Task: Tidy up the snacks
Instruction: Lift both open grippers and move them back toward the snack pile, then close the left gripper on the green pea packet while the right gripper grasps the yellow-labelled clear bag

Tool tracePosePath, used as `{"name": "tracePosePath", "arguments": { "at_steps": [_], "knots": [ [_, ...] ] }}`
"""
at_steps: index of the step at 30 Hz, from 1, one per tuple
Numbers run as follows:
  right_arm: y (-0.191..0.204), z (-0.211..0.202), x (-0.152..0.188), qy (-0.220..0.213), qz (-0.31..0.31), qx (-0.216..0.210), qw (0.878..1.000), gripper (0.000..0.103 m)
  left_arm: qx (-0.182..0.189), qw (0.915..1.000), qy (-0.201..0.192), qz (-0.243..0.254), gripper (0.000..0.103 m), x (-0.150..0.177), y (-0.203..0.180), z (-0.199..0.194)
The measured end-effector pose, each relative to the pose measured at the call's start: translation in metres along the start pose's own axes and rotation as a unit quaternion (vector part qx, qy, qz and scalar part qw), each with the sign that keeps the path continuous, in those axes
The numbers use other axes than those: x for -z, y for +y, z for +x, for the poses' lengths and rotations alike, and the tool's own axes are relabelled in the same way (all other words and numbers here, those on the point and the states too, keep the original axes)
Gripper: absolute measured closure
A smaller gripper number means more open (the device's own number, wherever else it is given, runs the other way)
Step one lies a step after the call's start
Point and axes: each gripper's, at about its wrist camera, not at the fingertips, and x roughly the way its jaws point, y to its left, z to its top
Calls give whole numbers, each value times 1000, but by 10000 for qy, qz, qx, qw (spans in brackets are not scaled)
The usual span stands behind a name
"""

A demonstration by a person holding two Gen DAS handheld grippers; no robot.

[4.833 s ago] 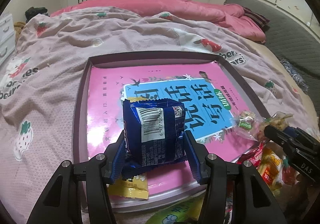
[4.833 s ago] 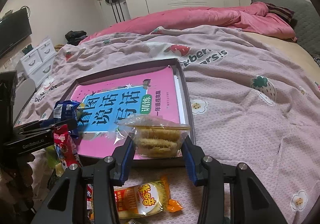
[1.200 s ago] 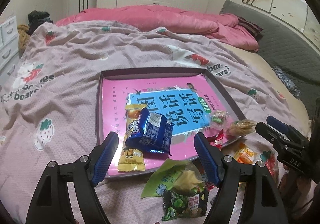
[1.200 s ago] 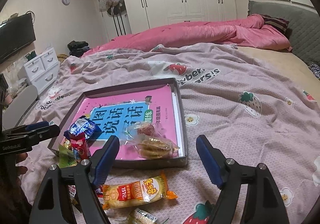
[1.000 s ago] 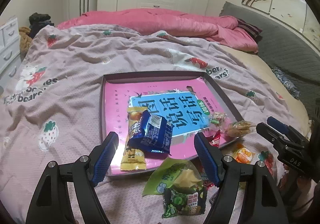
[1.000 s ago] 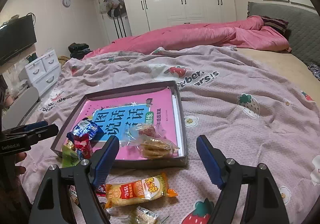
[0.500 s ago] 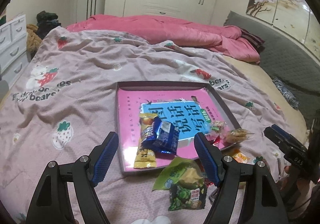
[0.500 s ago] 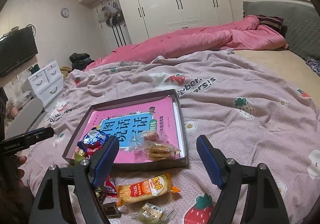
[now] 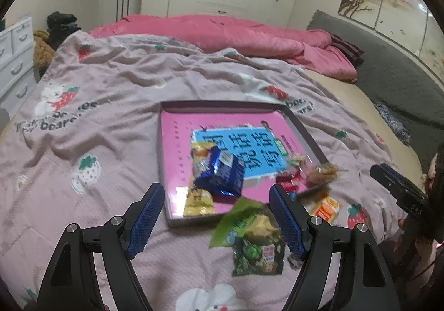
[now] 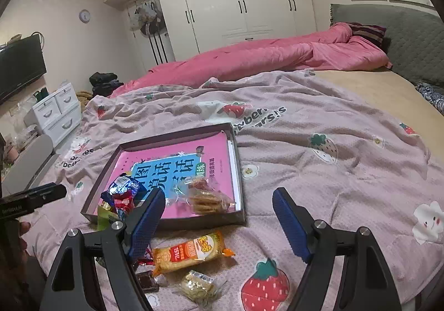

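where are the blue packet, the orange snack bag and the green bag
blue packet (image 9: 219,175), left wrist view, middle of its wrapper
orange snack bag (image 10: 191,251), right wrist view, middle of its front
green bag (image 9: 258,254), left wrist view, its dark lower panel

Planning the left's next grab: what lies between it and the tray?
Left wrist view: two green packets on the blanket between the left gripper and the tray.

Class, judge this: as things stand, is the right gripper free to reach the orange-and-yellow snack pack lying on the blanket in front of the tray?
Probably yes: the right gripper is open, and the orange-and-yellow snack pack lies uncovered just below it.
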Motion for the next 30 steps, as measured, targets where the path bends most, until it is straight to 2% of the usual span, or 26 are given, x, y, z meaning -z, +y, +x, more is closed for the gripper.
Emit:
{"name": "tracePosePath", "arguments": {
  "at_steps": [11,23,30],
  "knots": [
    [8,-1,11,228,-93,-74,9997,24,131,9989,418,173,24,21,-17,13],
    [16,4,39,865,-120,-145,9961,24,43,9930,1023,597,24,60,-45,38],
    [24,13,55,1297,-318,-107,9910,24,-61,9899,1236,691,24,72,-51,52]
  ]
}}
